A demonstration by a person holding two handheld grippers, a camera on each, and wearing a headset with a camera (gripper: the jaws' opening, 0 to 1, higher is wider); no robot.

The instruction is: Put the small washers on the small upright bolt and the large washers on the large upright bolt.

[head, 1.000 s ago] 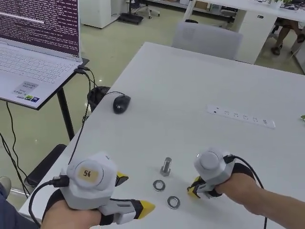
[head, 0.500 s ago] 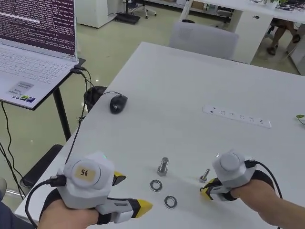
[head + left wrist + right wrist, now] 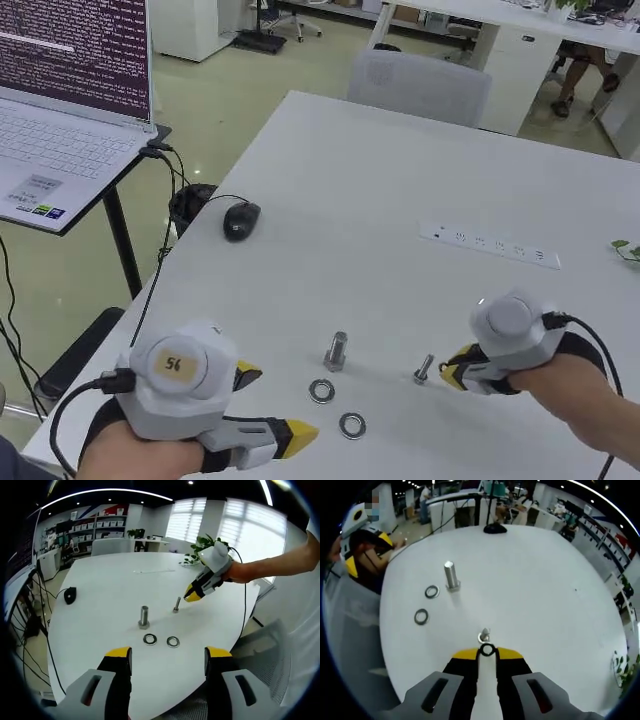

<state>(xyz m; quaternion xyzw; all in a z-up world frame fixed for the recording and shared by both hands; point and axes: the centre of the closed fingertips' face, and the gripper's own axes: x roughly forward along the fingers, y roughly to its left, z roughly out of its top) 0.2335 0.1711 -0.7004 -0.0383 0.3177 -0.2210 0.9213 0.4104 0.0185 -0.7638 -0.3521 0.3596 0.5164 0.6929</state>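
A large upright bolt (image 3: 336, 352) stands near the table's front edge, with a small upright bolt (image 3: 424, 369) to its right. Two large washers (image 3: 321, 390) (image 3: 352, 425) lie flat in front of the large bolt. My right gripper (image 3: 455, 370) sits just right of the small bolt. In the right gripper view its jaws are shut on a small washer (image 3: 487, 650), a little short of the small bolt (image 3: 484, 634). My left gripper (image 3: 275, 405) rests at the front left, open, with nothing between its fingers (image 3: 120, 655). The large washers (image 3: 149, 639) (image 3: 173, 641) lie ahead of it.
A black mouse (image 3: 240, 218) lies at the table's left edge and a white power strip (image 3: 490, 245) at the right rear. A laptop (image 3: 60, 140) stands on a stand off to the left. A grey chair (image 3: 420, 85) is behind the table.
My right gripper has moved to the right, uncovering the small upright bolt that it hid a second ago. The left gripper, large bolt and large washers have stayed put.
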